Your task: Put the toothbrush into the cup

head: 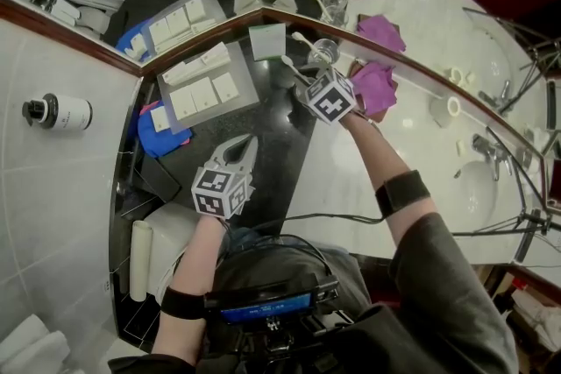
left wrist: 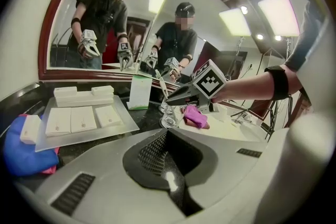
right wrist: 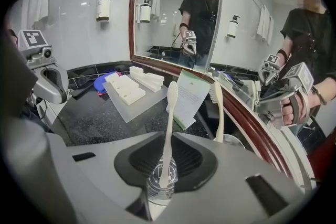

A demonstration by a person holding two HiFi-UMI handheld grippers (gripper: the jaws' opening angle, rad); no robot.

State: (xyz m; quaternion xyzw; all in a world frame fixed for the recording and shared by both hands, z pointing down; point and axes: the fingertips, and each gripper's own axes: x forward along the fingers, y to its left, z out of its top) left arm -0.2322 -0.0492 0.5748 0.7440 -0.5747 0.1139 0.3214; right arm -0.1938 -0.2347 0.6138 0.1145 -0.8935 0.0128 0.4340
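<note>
Between the right gripper's (head: pixel 307 88) jaws the toothbrush (right wrist: pixel 168 134) stands in the cup (right wrist: pixel 152 187).

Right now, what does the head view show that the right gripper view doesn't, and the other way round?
Only the head view: the purple cloth and the sink off to the right.

Only the right gripper view: the toothbrush close up, standing between the right gripper's jaws with its handle end inside the cup.

Both: the tray of white blocks, the card by the mirror, the bottle on the wall, and the left gripper.
</note>
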